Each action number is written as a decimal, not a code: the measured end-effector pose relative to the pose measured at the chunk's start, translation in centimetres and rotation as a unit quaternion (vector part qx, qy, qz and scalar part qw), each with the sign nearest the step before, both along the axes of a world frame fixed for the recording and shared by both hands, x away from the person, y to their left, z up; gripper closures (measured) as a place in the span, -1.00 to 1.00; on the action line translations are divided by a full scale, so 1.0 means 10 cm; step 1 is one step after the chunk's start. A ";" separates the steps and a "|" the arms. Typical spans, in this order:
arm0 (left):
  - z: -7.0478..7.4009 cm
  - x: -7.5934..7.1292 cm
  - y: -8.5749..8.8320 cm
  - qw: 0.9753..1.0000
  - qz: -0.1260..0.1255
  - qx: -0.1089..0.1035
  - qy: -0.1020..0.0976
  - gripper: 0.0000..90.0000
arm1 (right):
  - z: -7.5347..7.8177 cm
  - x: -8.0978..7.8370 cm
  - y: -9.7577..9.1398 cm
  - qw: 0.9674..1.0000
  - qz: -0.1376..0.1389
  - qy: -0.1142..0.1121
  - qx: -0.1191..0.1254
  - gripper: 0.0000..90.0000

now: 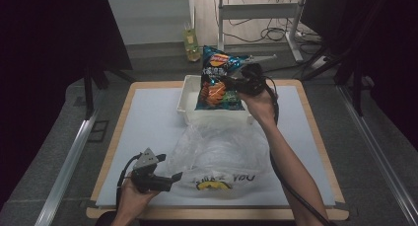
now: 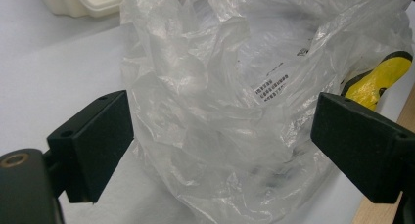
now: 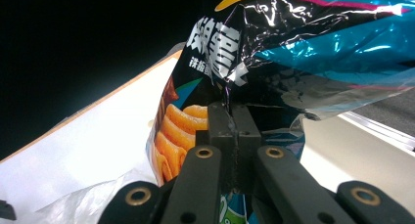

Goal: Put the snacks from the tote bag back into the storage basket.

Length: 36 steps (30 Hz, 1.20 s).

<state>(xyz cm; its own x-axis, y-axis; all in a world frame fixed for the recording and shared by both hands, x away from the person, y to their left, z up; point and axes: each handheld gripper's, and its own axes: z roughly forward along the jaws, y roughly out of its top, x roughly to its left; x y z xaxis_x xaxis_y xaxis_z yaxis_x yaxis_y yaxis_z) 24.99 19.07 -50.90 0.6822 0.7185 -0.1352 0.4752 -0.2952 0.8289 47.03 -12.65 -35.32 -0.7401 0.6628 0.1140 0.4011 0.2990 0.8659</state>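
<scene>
A blue and black chip bag (image 1: 217, 80) hangs upright over the white tub (image 1: 190, 103) at the back of the table. My right gripper (image 1: 235, 83) is shut on the bag's edge; in the right gripper view the two jaws pinch the bag (image 3: 274, 53) at its fold, gripper (image 3: 231, 117). A crumpled clear plastic bag (image 1: 222, 154) with a yellow print (image 1: 214, 185) lies in front of the tub. My left gripper (image 1: 175, 177) stands open at the plastic bag's left edge; in the left gripper view the plastic bag (image 2: 230, 87) lies between the wide jaws, gripper (image 2: 222, 136).
The white mat (image 1: 148, 127) covers a wooden table (image 1: 315, 117). A green-labelled bottle (image 1: 190, 41) stands on the floor beyond the table. Table legs and cables (image 1: 266, 28) sit farther back. Bare mat lies left of the plastic bag.
</scene>
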 end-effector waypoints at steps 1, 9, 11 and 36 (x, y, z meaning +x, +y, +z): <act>0.00 0.00 0.00 1.000 0.000 -0.002 0.000 -0.82 | -0.01 0.02 0.01 1.000 0.001 0.000 0.001 0.99; 0.02 -0.01 0.02 1.000 -0.007 -0.010 -0.003 -0.84 | -0.12 0.16 0.09 1.000 0.005 0.004 -0.004 0.99; 0.02 -0.01 0.02 1.000 -0.007 -0.011 -0.006 -0.84 | -0.14 0.19 0.11 1.000 0.003 0.004 -0.005 0.99; 0.02 0.00 0.04 1.000 -0.003 -0.019 0.003 -0.87 | -0.48 0.58 0.33 1.000 0.009 0.018 -0.003 0.99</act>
<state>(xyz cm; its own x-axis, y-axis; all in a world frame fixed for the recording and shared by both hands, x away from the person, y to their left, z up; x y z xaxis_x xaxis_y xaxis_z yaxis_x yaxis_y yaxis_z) 24.96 19.52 -50.72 0.6857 0.7087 -0.1660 0.4784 -0.2670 0.8365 52.79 -9.38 -40.15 -0.7469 0.6507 0.1370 0.4271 0.3116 0.8488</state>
